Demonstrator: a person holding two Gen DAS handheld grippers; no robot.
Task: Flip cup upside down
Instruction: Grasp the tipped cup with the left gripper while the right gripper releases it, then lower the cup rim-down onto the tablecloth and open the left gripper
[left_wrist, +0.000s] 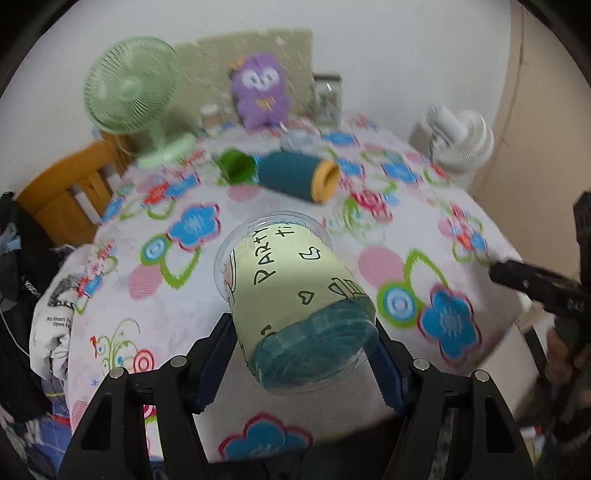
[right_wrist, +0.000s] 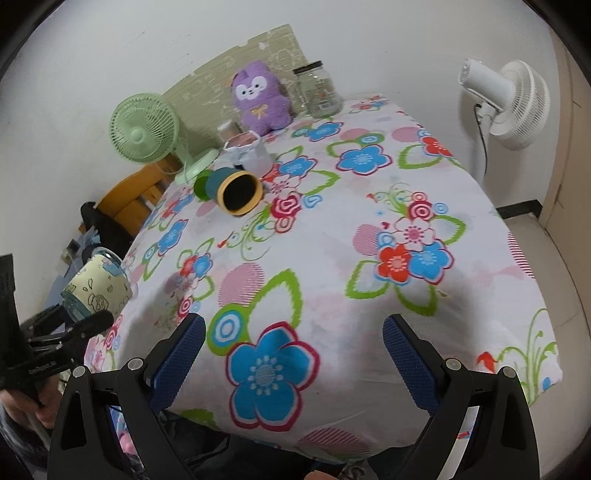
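Note:
A clear plastic cup (left_wrist: 291, 295) with a pale yellow "PARTY" sleeve is held in my left gripper (left_wrist: 301, 354), which is shut on its base end. The cup is tilted, its mouth pointing away toward the table and slightly down, above the flowered tablecloth (left_wrist: 369, 236). In the right wrist view the same cup (right_wrist: 98, 286) shows at the far left, in the air beside the table edge. My right gripper (right_wrist: 293, 345) is open and empty above the near edge of the table (right_wrist: 332, 258).
A teal tube with a yellow rim (right_wrist: 236, 192) lies on its side mid-table beside a green cup (left_wrist: 236, 166). At the back stand a green fan (right_wrist: 142, 129), a purple plush (right_wrist: 260, 99), a glass jar (right_wrist: 317, 88) and a foil bag (right_wrist: 245, 151). A white fan (right_wrist: 513, 99) stands right.

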